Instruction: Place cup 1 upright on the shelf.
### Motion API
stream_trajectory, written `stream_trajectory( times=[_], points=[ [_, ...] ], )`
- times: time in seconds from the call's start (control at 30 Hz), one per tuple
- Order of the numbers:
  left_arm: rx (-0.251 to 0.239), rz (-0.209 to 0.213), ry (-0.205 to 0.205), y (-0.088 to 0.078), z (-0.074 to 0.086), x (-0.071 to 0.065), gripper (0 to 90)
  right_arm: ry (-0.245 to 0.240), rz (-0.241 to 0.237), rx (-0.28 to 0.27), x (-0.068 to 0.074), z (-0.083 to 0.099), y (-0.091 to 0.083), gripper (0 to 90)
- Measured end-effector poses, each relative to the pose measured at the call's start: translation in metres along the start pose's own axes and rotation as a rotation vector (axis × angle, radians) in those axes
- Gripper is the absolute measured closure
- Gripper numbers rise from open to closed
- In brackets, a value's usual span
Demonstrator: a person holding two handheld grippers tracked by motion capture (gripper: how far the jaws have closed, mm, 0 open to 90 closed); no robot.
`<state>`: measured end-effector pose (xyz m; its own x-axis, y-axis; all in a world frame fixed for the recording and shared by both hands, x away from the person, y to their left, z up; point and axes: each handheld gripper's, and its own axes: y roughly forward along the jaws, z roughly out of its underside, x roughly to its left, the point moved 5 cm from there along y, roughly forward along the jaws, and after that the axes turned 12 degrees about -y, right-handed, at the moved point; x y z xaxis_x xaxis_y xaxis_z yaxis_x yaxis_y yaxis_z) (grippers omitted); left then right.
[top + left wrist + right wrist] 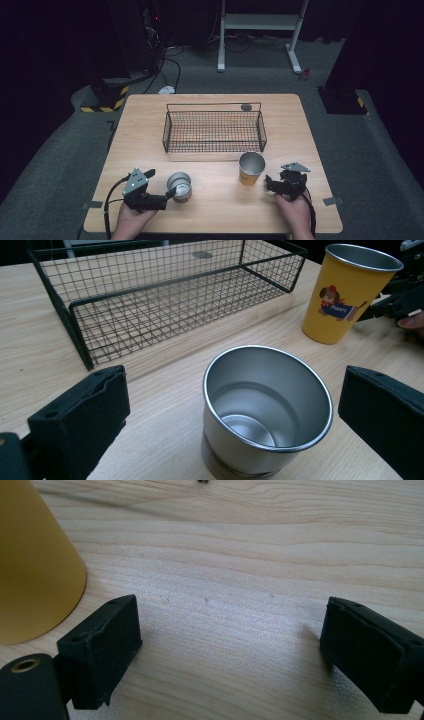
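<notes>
A silver metal cup stands upright and empty on the wooden table at the front left. My left gripper is open, and in the left gripper view the silver cup sits between its two spread jaws without contact from the left gripper. A yellow cup with a cartoon dog stands to the right. My right gripper is just right of it, open. In the right gripper view the yellow cup stands outside the left jaw, and the right gripper has bare table between its jaws.
A black wire basket stands empty at the middle back of the table; it appears as the basket beyond the silver cup. A small grey disc lies behind it. Dark floor surrounds the table.
</notes>
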<state>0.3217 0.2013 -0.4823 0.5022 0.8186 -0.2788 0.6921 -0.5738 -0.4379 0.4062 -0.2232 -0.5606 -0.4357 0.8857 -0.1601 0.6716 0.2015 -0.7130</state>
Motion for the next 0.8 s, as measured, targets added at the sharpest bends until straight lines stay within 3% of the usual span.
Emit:
stream_trajectory(
  times=[0.23, 0.8],
  points=[
    [-0.009, 0.018, 0.008, 0.003, 0.001, -0.004, 0.5, 0.005, 0.000, 0.001, 0.000, 0.000, 0.000, 8.9],
    [0.025, 0.058, 0.029, 0.021, 0.010, -0.016, 0.5, 0.006, 0.002, 0.001, 0.000, 0.000, 0.000, 8.9]
  ],
)
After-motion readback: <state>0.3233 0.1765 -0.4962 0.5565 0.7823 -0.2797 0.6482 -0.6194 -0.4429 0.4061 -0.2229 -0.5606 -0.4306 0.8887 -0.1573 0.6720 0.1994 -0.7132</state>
